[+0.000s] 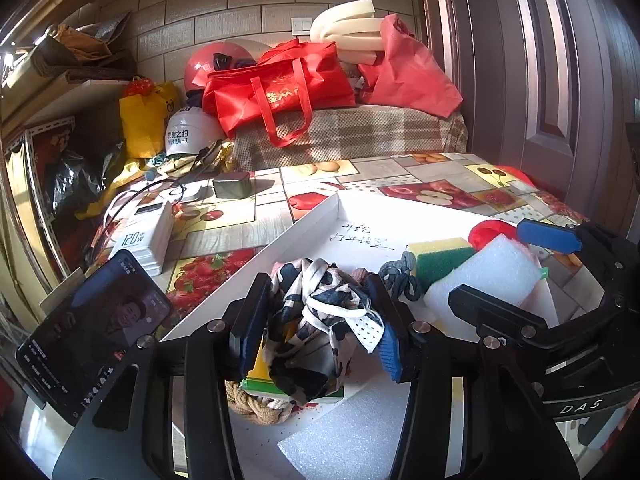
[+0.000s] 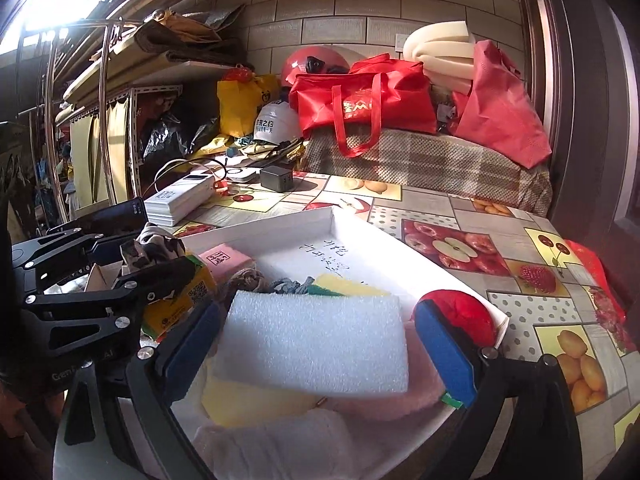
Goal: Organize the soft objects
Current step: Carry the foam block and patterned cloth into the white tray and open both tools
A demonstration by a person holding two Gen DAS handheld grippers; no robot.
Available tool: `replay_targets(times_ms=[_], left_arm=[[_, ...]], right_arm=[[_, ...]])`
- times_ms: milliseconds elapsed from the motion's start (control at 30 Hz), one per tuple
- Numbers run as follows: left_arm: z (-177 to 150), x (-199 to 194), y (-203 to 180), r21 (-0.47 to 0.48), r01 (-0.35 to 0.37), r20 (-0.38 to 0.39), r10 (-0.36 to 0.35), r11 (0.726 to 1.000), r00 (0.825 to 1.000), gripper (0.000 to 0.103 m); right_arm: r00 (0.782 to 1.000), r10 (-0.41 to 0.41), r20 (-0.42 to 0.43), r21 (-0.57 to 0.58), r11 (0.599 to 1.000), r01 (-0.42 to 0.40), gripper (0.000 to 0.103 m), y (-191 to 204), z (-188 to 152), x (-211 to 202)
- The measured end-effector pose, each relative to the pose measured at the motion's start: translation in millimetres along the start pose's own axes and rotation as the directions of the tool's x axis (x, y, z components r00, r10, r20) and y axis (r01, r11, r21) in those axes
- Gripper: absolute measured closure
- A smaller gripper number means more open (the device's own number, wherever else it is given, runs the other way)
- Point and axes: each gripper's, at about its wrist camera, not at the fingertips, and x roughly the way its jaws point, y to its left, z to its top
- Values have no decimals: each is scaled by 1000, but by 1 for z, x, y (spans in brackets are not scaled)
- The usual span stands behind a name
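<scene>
Two tools: left tool [image 1: 316, 320] and right tool [image 2: 316, 344], side by side over the white tray [image 2: 280, 220] that takes up the near part of the tabletop [image 2: 472, 216].
Left tool state: jaws part-spread around the black-and-white patterned cloth [image 1: 320, 312]; both pads sit against its folds, but whether they truly pinch it I cannot tell.
Right tool state: released, jaws spread wide on either side of the white foam block [image 2: 320, 344], pads standing clear of its ends.
Cloth, place: near left part of the tray, bunched on top of a yellow-and-green carton [image 1: 260, 376] and a braided rope [image 1: 256, 408].
Cloth, handling: very light, limp, probably slick; judged likely to slide or trail loose ends. Best pinched deep in the thickest bunch, not by a stray edge.
Foam block, place: near right part of the tray, lying on a pink fluffy cloth [image 2: 412, 396] and a yellow sponge [image 2: 248, 400], just beside a red ball [image 2: 464, 312].
Foam block, handling: almost weightless, springy, rough enough to grip. Take it across the short ends at mid-height, with a gentle squeeze; hard pressure would dent it.
Other soft things: yellow-green scouring sponge [image 1: 440, 256] and grey cord [image 1: 400, 280] toward the tray's middle.
</scene>
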Motion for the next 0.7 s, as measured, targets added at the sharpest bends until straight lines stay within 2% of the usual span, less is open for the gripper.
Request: replay_targets(times_ms=[33, 67, 100, 133, 167, 500, 700], left_arm=[[0, -2, 2, -14, -27, 13, 27, 1000, 1000, 31], [-1, -4, 6, -32, -48, 23, 48, 998, 999, 24], [-1, -7, 11, -57, -62, 35, 64, 996, 997, 12], [-2, -9, 15, -78, -72, 42, 76, 994, 996, 3], [-3, -9, 18, -93, -79, 45, 83, 993, 996, 0], [-5, -18, 18, -92, -87, 86, 95, 992, 992, 0], [-6, -30, 17, -106, -120, 134, 133, 987, 982, 0]], right_arm=[[1000, -7, 2, 5, 1000, 7, 0, -1, 0, 0], [1000, -11, 8, 9, 1000, 11, 0, -2, 0, -1], [1000, -13, 16, 12, 1000, 13, 0, -2, 0, -3], [1000, -13, 24, 13, 1000, 12, 0, -3, 0, -5], [999, -12, 31, 13, 1000, 12, 0, -3, 0, -6], [998, -29, 56, 15, 1000, 28, 0, -3, 0, -9], [995, -33, 93, 41, 999, 29, 0, -7, -1, -15]])
